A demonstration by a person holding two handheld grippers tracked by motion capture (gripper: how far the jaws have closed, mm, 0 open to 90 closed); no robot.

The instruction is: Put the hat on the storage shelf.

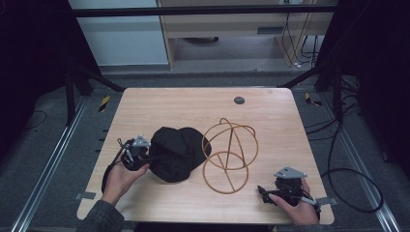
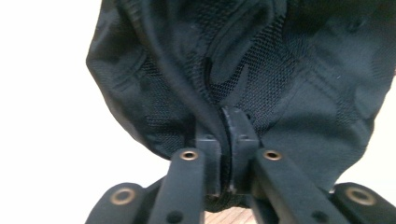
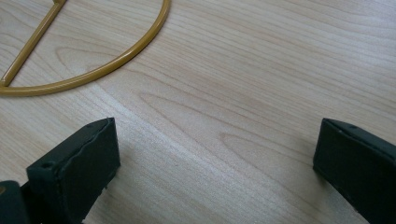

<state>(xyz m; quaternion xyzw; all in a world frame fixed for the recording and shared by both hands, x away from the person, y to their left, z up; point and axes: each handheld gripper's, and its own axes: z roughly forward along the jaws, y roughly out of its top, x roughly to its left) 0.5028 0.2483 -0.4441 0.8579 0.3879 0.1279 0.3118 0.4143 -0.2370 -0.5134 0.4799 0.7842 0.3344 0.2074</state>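
From above, the wooden table carries a black cap a little toward the left edge from its middle, with a gold wire stand, built of rings and arcs, just beside it toward the right edge and overlapping the cap's edge. My left gripper meets the cap's side nearest the left edge, my left hand behind it near the front-left corner. My right gripper lies low near the front-right corner, held in my right hand, well apart from the stand and the cap; a small dark round disc sits near the table's far edge. Along my left gripper, the jaws stand pressed together on a fold of the black cap's mesh fabric, which hangs wide across the frame, a sliver of table showing below. Along my right gripper, the jaws stand wide apart with nothing between them but the bare wooden table, and a curved section of the gold wire stand lies flat on the wood ahead at upper left, clear of both jaws.
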